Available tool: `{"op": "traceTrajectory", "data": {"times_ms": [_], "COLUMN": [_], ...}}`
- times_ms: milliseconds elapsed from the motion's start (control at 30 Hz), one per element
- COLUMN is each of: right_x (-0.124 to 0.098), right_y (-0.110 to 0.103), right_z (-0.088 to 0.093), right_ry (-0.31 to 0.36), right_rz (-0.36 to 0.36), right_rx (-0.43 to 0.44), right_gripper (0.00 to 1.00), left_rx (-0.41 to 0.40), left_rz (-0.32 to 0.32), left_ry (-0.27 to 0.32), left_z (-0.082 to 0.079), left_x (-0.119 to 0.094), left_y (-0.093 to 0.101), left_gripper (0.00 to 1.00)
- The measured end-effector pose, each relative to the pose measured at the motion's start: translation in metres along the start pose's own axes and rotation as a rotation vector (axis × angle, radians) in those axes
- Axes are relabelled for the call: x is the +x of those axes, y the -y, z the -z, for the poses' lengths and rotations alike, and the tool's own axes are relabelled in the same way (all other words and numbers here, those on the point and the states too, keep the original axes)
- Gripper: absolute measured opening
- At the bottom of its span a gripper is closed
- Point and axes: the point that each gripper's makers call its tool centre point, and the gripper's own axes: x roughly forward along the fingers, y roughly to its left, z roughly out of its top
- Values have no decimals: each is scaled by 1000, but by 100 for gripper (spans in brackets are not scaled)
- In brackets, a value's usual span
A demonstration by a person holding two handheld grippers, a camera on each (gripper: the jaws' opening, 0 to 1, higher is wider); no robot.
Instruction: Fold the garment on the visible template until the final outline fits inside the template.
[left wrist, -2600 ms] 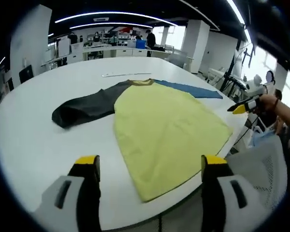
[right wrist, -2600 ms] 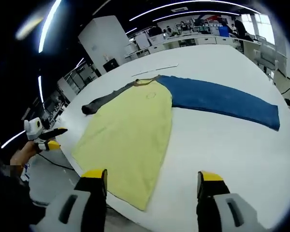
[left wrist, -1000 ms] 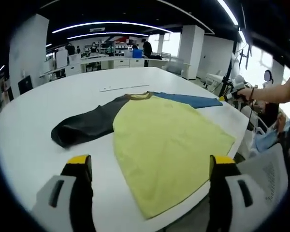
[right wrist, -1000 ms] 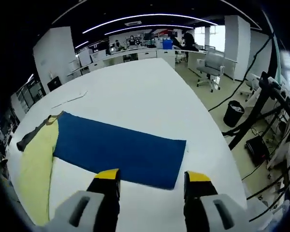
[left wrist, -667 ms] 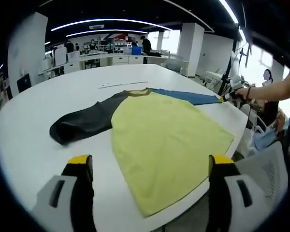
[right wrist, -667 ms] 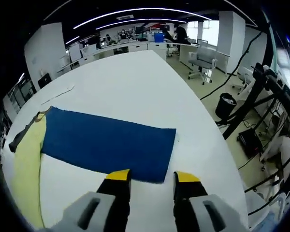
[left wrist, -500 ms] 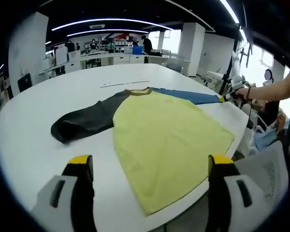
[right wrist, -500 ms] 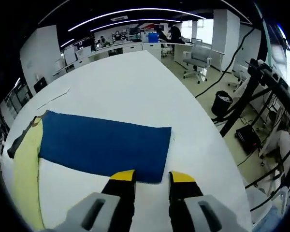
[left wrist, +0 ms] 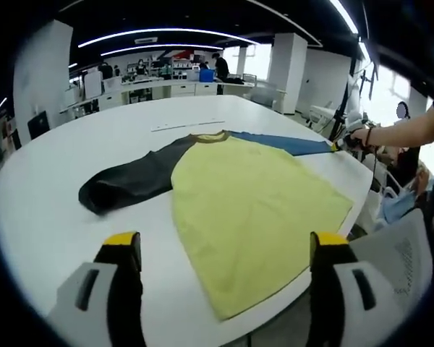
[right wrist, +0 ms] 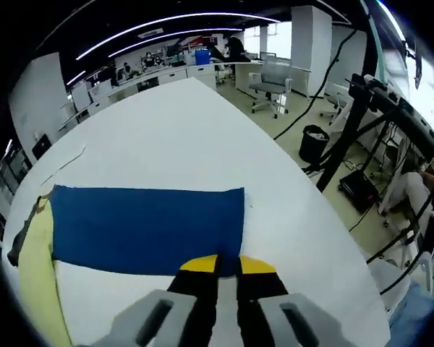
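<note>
The garment [left wrist: 253, 195] lies spread flat on the white counter [left wrist: 50, 210], its yellow body reaching to the near counter edge, the dark grey sleeve [left wrist: 130, 181] lying out to one side and the blue sleeve [right wrist: 145, 228] stretched flat to the other. My right gripper [right wrist: 228, 266] sits low at the near edge of the blue sleeve's cuff end, jaws drawn almost together with just a thin gap; whether cloth is pinched between them I cannot tell. My left gripper [left wrist: 224, 249] hangs above the hem side of the yellow body, jaws spread wide and holding nothing. A thin pale strip [left wrist: 188, 126] lies on the counter beyond the collar. Past the counter are an office chair [right wrist: 271, 83] and distant desks [left wrist: 166, 76].
</note>
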Motion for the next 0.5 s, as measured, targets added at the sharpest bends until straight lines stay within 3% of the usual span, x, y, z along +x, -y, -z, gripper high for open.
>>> {"op": "traceTrajectory", "data": {"times_ms": [67,100,500], "right_x": [-1,-4,-17], "right_y": [-8,-4,-7], "right_z": [0,0,-11], "right_ry": [-7,-9,-10], "right_rz": [-48,-37,-78], "right_rx": [56,60,44], "right_gripper": [0,0,0], "left_rx": [6,10,20], "left_rz": [3,3,-13], "left_ry": [-3,-4,11], "left_z": [0,0,-7], "left_x": [0,0,-3], "left_y": [1,1,1], "left_gripper": [93,93,95]}}
